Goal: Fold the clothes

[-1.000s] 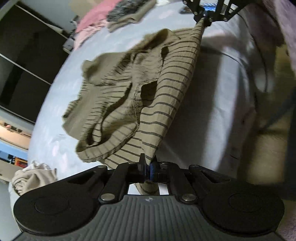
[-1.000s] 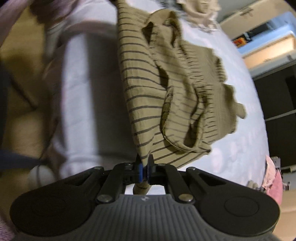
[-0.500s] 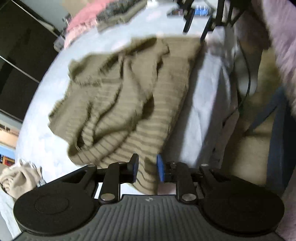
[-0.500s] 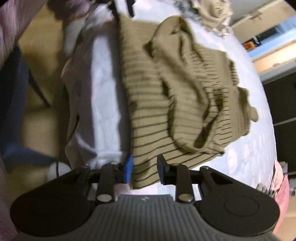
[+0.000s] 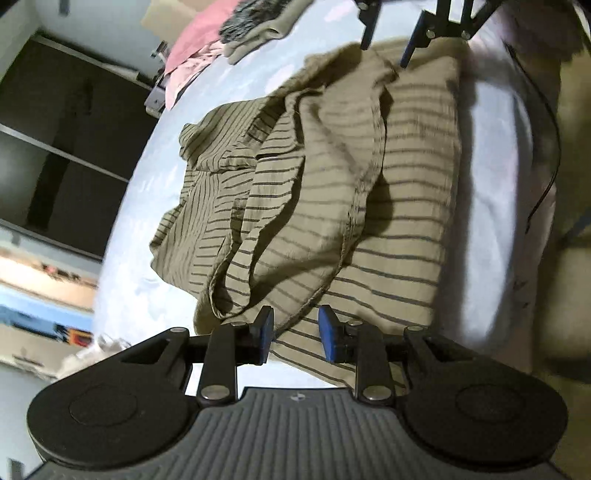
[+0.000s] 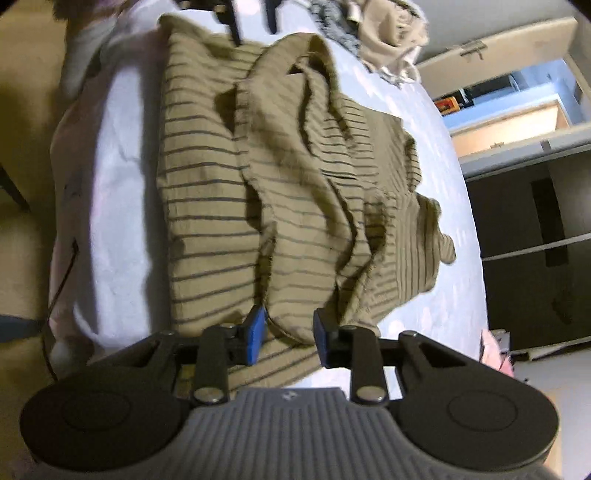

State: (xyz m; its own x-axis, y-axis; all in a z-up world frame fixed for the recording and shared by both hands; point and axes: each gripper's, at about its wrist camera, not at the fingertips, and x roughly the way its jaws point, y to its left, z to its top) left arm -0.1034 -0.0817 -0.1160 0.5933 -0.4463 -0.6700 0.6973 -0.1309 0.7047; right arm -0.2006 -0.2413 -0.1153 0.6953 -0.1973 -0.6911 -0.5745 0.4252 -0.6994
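Note:
An olive shirt with dark stripes (image 5: 388, 229) (image 6: 207, 206) lies rumpled on the pale blue bed sheet (image 5: 491, 221) (image 6: 118, 192), its straight edge along the near side of the bed. My left gripper (image 5: 295, 330) is open just above one end of that edge; cloth lies under the gap and the pads do not press on it. My right gripper (image 6: 288, 332) is open over the other end in the same way. Each gripper also shows at the top of the other view: right gripper (image 5: 388, 40), left gripper (image 6: 255, 18).
Pink and grey clothes (image 5: 221, 44) are heaped at the far end of the bed, and a beige garment (image 6: 391, 37) lies at the other end. A dark wardrobe (image 5: 55, 147) stands beyond the bed. A thin cable (image 5: 546, 155) hangs by the bed's near edge.
Both grippers were shut on the shirt's edge, holding it taut and lifted. They have opened and let go, and the shirt has dropped onto the sheet.

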